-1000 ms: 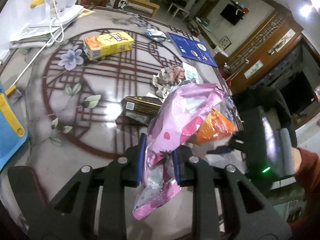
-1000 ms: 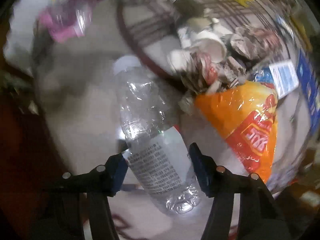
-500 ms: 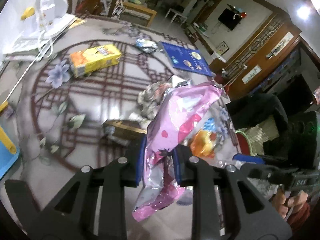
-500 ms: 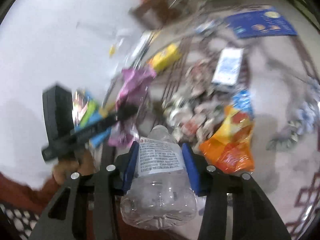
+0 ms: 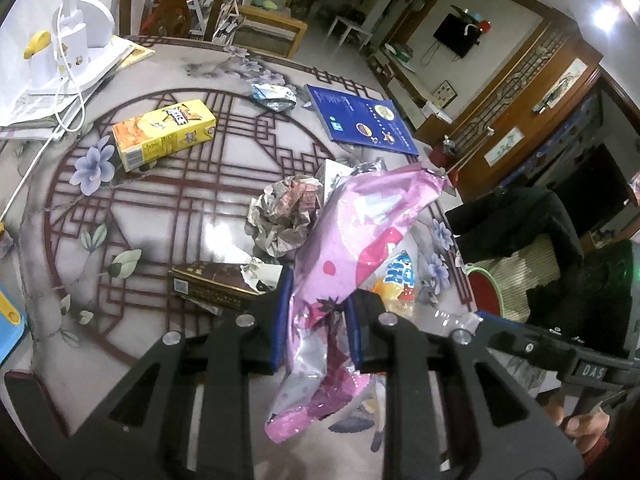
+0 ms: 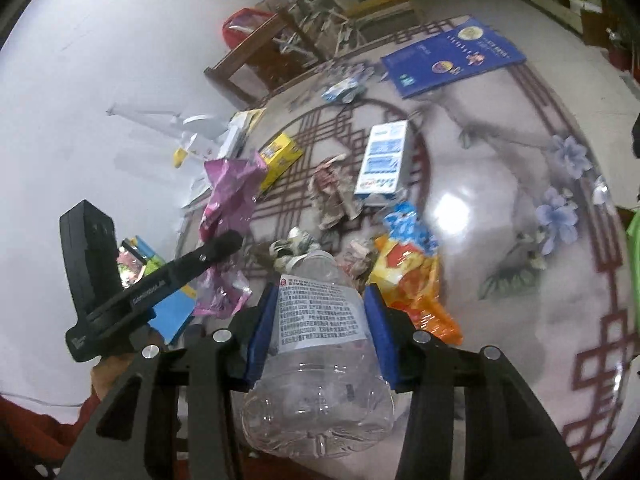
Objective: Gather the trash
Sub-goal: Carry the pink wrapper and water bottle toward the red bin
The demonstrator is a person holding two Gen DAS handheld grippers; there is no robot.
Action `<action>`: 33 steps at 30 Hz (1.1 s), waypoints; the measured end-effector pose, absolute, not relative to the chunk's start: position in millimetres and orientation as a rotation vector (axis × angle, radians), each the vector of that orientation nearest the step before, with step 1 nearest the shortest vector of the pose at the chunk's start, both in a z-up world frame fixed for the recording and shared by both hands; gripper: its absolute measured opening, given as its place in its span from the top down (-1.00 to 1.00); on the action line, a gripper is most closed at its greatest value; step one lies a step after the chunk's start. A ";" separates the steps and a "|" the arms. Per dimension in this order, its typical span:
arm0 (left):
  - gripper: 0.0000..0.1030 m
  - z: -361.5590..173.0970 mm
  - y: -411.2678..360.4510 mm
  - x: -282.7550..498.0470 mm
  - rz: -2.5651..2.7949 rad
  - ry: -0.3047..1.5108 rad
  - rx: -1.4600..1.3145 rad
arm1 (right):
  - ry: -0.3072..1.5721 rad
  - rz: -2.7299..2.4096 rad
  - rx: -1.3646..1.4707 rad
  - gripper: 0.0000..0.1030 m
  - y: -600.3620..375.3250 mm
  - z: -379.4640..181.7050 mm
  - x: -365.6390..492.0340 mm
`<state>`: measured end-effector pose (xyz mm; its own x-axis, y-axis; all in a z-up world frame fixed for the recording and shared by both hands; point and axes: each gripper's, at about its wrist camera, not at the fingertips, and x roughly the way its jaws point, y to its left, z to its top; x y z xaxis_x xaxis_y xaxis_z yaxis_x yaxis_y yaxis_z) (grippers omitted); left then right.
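Tools both loaded: left tool pinches pink wrapper, right tool clamps clear bottle; carry level toward what is probably a bin

wrapper: pink foil | bottle: clear | table: maroon lattice, lilac flowers

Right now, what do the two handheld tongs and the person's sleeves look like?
Both tongs, left and right, have black angular frames with silver bolts and blue pads. The left's side bar carries white lettering, too small to read, and its grip is a black box. The sleeve is dark red.
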<state>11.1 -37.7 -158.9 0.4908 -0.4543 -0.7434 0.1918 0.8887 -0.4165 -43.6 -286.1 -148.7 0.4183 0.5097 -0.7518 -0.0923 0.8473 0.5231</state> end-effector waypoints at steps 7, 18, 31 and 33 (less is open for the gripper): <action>0.55 -158.4 -40.5 12.7 -0.384 0.981 -0.294 | 1.078 0.393 0.390 0.15 -280.5 -145.4 -40.7; 0.55 -150.6 -57.3 18.5 -0.388 0.969 -0.260 | 0.987 0.354 0.383 0.15 -306.6 -109.6 -38.6; 0.55 -147.8 -108.5 21.4 -0.435 0.981 -0.205 | 0.965 0.275 0.422 0.15 -364.7 -110.2 -43.7; 0.55 -147.3 -119.9 21.0 -0.443 0.981 -0.198 | 0.962 0.267 0.428 0.15 -375.1 -110.3 -44.5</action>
